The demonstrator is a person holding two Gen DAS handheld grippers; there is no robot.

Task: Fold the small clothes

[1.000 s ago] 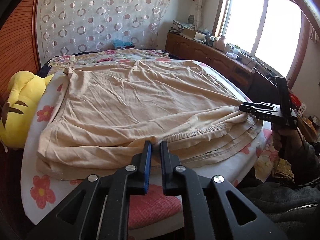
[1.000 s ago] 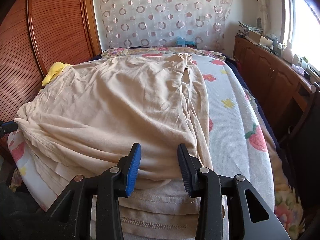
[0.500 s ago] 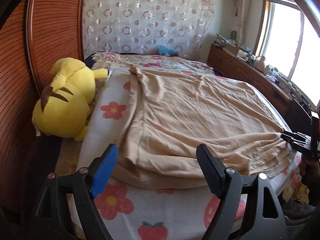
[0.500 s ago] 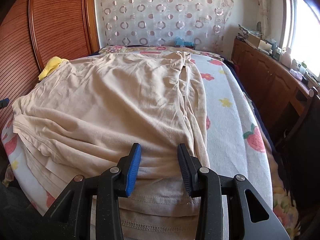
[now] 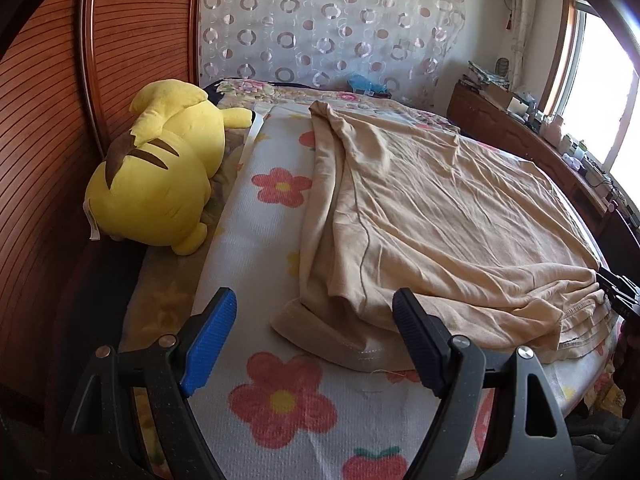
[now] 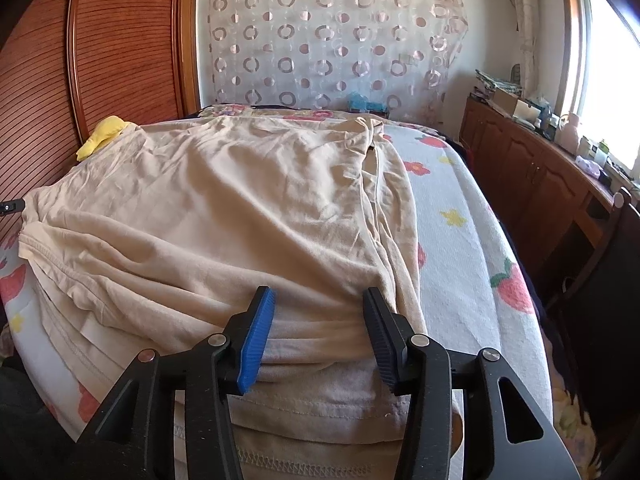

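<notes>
Here, one beige garment (image 5: 440, 216) lies spread and partly doubled over on the floral bed (image 5: 280, 400), its long axis running from the near edge toward the curtained wall at 12 o'clock. In the left wrist view, the left claw (image 5: 314, 344) hangs wide open and empty above the bedspread, with the garment's near-left corner between its fingers and slightly toward 1 o'clock; whether a pad touches cloth cannot be told. In the right wrist view, the right claw (image 6: 318, 336) stands about half open, its fingers straddling the folded hem at the garment's (image 6: 224, 220) near edge without pinching it, the bulk of the cloth extending to 11 and 12 o'clock. The right claw appears closer to a grip, judging by the fabric already lying between its fingers; the left seems to need a short advance toward 1 o'clock to reach its corner. The next fold likely turns on both claws catching the near hem and carrying it up the long axis.

Count: one garment, two claws, one yellow plush toy (image 5: 160, 168) at 10 o'clock beside the wooden headboard (image 5: 52, 140), one patterned curtain (image 5: 332, 36), and one wooden cabinet (image 6: 532, 176) run at 2 o'clock.
</notes>
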